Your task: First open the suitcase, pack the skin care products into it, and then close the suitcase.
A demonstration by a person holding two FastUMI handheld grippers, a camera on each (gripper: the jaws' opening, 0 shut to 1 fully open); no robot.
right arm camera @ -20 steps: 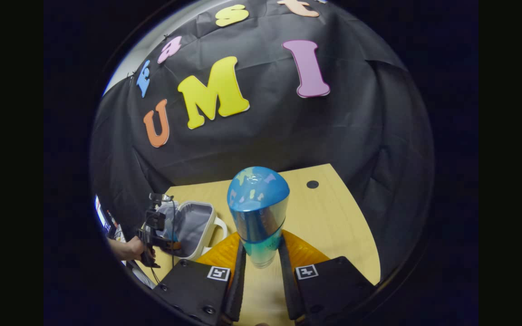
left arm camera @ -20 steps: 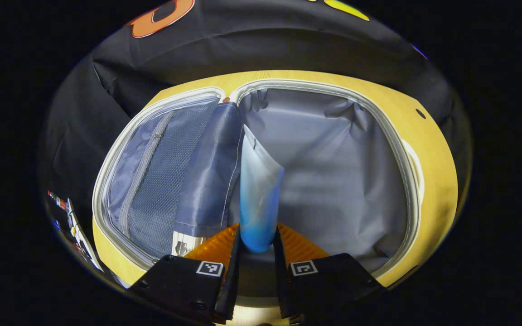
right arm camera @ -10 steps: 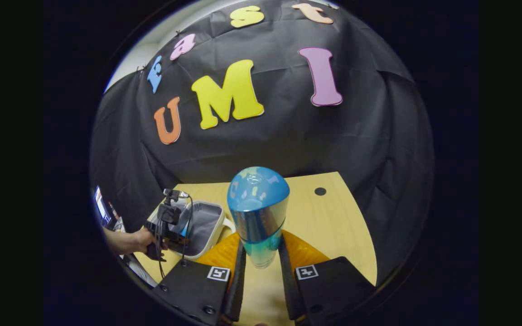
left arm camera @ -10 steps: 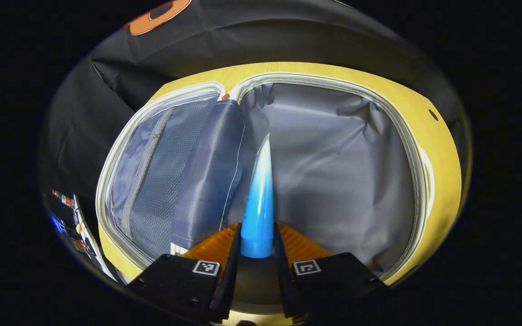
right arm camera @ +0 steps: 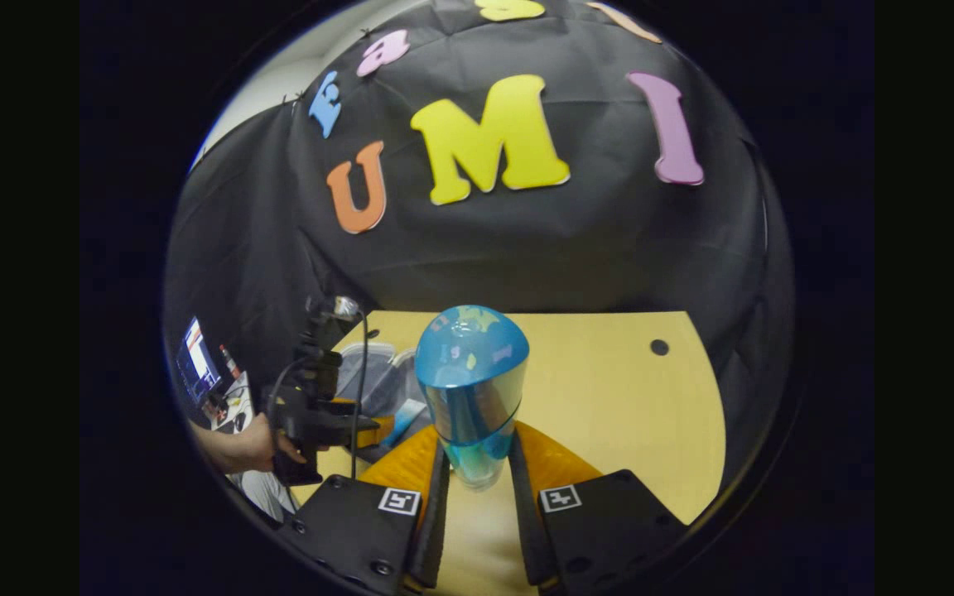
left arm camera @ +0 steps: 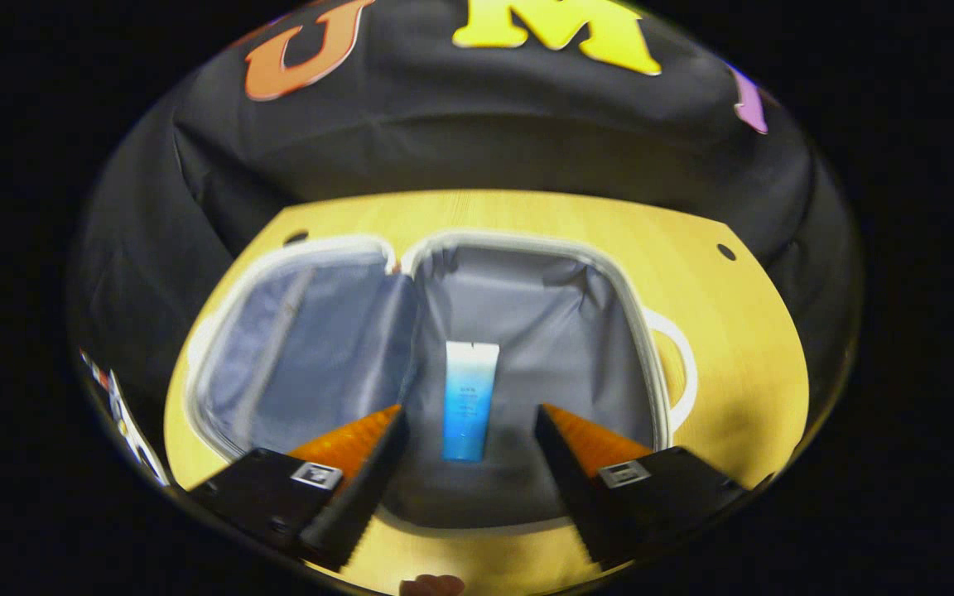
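While I held my left tool (left arm camera: pixel 469 430) above the open suitcase (left arm camera: pixel 527 290), its two fingers stood spread wide apart with nothing between them. Suitcase lay flat on the table (left arm camera: pixel 742 348), both halves showing grey lining, white handle (left arm camera: pixel 680 364) on the right side of the left gripper view. Blue-and-white tube (left arm camera: pixel 469 401) lay in the right-hand half, near the middle seam, cap end toward my tool, not touching either finger.

My right tool (right arm camera: pixel 477 476) was clamped on a bottle (right arm camera: pixel 473 389) with a blue domed cap, both fingers pressing its lower clear part, bottle upright and well clear of the suitcase. Right gripper view had the table (right arm camera: pixel 609 389) stretching behind the bottle, a small dark hole (right arm camera: pixel 658 347) in it off to the right. Far left in that view I saw the left tool (right arm camera: pixel 369 426) with a hand (right arm camera: pixel 257 447) gripping its handle, cable hanging from it, and the suitcase (right arm camera: pixel 378 377) just behind it, partly hidden. A lit screen (right arm camera: pixel 198 364) sat at the far left edge.
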